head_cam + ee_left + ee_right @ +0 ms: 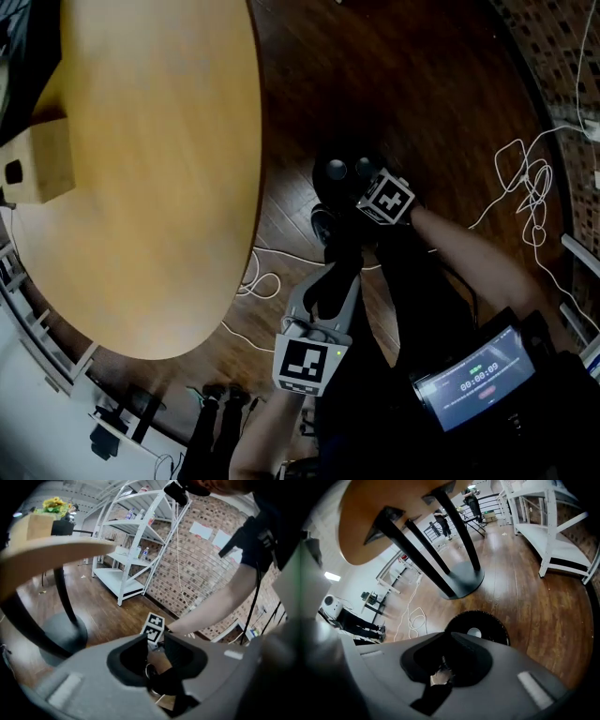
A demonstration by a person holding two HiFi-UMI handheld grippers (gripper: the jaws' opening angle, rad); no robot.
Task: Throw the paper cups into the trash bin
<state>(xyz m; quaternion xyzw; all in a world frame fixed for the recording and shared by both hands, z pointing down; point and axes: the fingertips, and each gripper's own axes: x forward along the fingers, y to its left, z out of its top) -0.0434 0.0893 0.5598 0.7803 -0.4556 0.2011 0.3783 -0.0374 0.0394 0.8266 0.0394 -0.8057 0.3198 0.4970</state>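
Left gripper: held low over a dark wood floor. Its fingers are released, with a narrow gap between them and nothing in it. Straight beyond that gap are the right gripper's marker cube and, behind it, the person's bare forearm. Well beyond these fingers, white shelving stands against a brick wall. Right gripper: its fingers are clenched, tips meeting, grasping nothing. On the floor just beyond the fingertips stands a black round trash bin, open at the top, with one pale round paper cup lying inside. Farther beyond those fingers and slightly to their left is the desk, seen from beneath, with slanted black legs running down to a round black pedestal base. In the head view the desk's round light-wood top lies left of both pairs of fingers and carries a cardboard box at its far left edge. Loose white cables lie on the floor to the right of the right gripper's fingers. A coiled white cable lies by the desk's edge, left of the left gripper's fingers. Behind both grippers, close to the person's body, is a small lit screen.
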